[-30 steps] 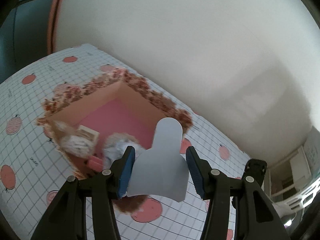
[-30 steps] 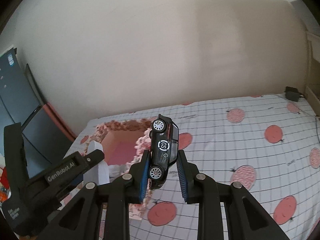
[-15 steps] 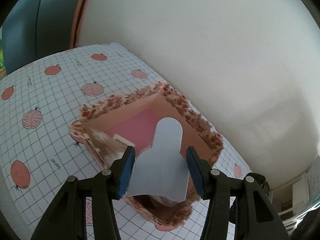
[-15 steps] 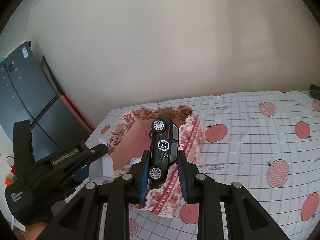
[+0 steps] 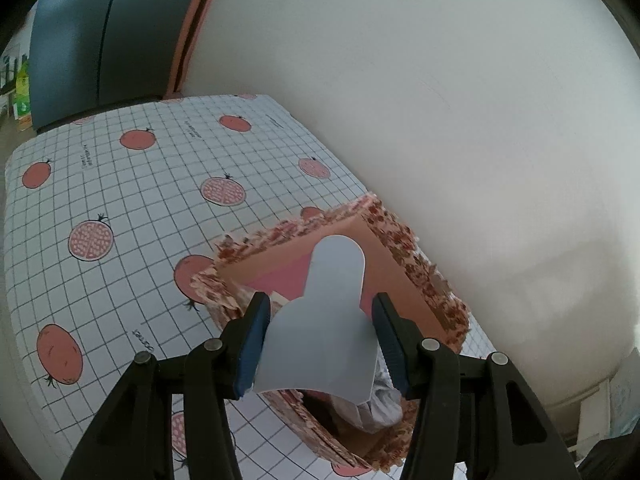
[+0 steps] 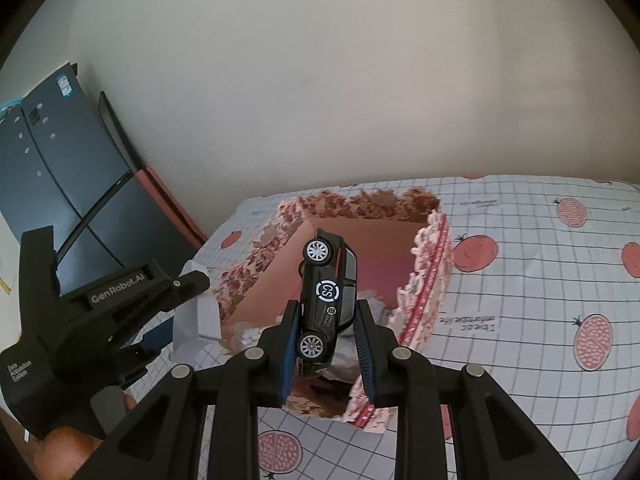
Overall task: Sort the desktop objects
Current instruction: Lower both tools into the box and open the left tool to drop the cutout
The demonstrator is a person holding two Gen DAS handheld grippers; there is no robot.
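Note:
My left gripper (image 5: 320, 344) is shut on a pale blue flat plastic piece (image 5: 324, 320) and holds it above the near part of a floral open box (image 5: 404, 256) with a pink floor. My right gripper (image 6: 328, 340) is shut on a black toy car (image 6: 328, 296), nose up, above the same box (image 6: 428, 264). The left gripper (image 6: 100, 320) with its pale piece (image 6: 200, 316) shows at the left of the right wrist view, beside the box. Crumpled white items (image 5: 380, 404) lie inside the box.
The box stands on a table with a white grid cloth printed with red fruit (image 5: 120, 200), near a white wall (image 5: 440, 80). A dark fridge (image 6: 52, 160) stands past the table's left end.
Both grippers have moved over the box with their loads still held. The box now lies right under the fingers in both views, and the table's left end has come into view.

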